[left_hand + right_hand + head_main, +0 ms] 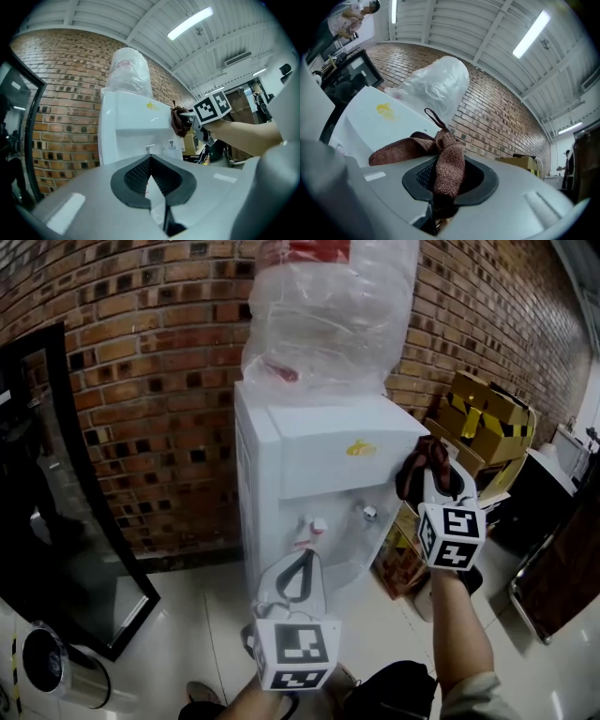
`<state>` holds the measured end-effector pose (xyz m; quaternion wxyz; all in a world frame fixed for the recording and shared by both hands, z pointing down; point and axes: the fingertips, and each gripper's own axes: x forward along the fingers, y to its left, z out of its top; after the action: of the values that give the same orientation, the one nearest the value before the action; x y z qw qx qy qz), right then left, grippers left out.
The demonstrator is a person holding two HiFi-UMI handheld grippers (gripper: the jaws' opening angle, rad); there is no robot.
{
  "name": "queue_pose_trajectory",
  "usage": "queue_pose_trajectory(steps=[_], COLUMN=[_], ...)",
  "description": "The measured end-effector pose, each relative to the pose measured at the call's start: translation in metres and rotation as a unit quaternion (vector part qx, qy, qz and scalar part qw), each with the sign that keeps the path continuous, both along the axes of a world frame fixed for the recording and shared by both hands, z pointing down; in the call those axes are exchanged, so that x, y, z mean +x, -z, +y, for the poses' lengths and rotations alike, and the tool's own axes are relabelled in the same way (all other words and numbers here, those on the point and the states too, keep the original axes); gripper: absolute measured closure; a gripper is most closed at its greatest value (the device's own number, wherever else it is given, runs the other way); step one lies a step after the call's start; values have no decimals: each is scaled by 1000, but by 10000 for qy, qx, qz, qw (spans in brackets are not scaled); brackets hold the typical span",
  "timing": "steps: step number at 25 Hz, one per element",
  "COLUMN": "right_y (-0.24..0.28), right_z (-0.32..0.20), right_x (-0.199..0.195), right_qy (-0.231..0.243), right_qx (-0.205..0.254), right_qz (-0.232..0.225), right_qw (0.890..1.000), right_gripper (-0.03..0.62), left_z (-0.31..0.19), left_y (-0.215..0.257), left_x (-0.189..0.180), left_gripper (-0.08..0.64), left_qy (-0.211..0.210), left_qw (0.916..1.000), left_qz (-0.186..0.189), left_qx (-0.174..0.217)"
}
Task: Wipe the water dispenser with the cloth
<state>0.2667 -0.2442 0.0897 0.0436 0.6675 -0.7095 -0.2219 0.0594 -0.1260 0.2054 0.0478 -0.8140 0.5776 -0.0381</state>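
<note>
The white water dispenser (309, 465) stands against the brick wall, and its bottle (328, 315) is wrapped in clear plastic. My right gripper (429, 472) is shut on a brown cloth (415, 470) and holds it at the dispenser's upper right front corner. The right gripper view shows the cloth (408, 145) bunched between the jaws (447, 176), with the dispenser's top (379, 117) just beyond. My left gripper (302, 561) hangs low in front of the two taps (317, 526), shut with nothing in it. From the left gripper view (150, 160) I see the dispenser (131, 126) and the cloth (178, 121) ahead.
A black-framed glass panel (56, 493) leans on the wall at the left, with a metal bin (56, 667) in front of it. Cardboard boxes (483, 418) and dark furniture (553, 521) crowd the right side. The floor is white tile.
</note>
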Motion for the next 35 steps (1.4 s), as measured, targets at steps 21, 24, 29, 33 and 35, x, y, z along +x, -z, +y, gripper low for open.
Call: queue_pose_trajectory(steps=[21, 24, 29, 33, 35], right_y=[9, -16, -41, -39, -35], right_z=[116, 124, 110, 95, 89], right_x=[-194, -243, -273, -255, -240], right_qy=[2423, 2713, 2724, 2507, 2372], right_qx=[968, 767, 555, 554, 531], right_qz=[788, 1399, 1722, 1640, 1571], right_qw=[9621, 9492, 9450, 9525, 9572], right_gripper=[505, 505, 505, 505, 505], left_z=[11, 16, 22, 19, 15], left_y=[-15, -19, -20, -17, -16], left_x=[-68, -91, -115, -108, -97], left_gripper=[560, 560, 560, 560, 560], left_qy=[659, 873, 1078, 972, 850], left_qw=[9977, 9960, 9940, 9951, 9963], left_qz=[60, 43, 86, 113, 65], left_qx=[-128, -168, -163, -111, -117])
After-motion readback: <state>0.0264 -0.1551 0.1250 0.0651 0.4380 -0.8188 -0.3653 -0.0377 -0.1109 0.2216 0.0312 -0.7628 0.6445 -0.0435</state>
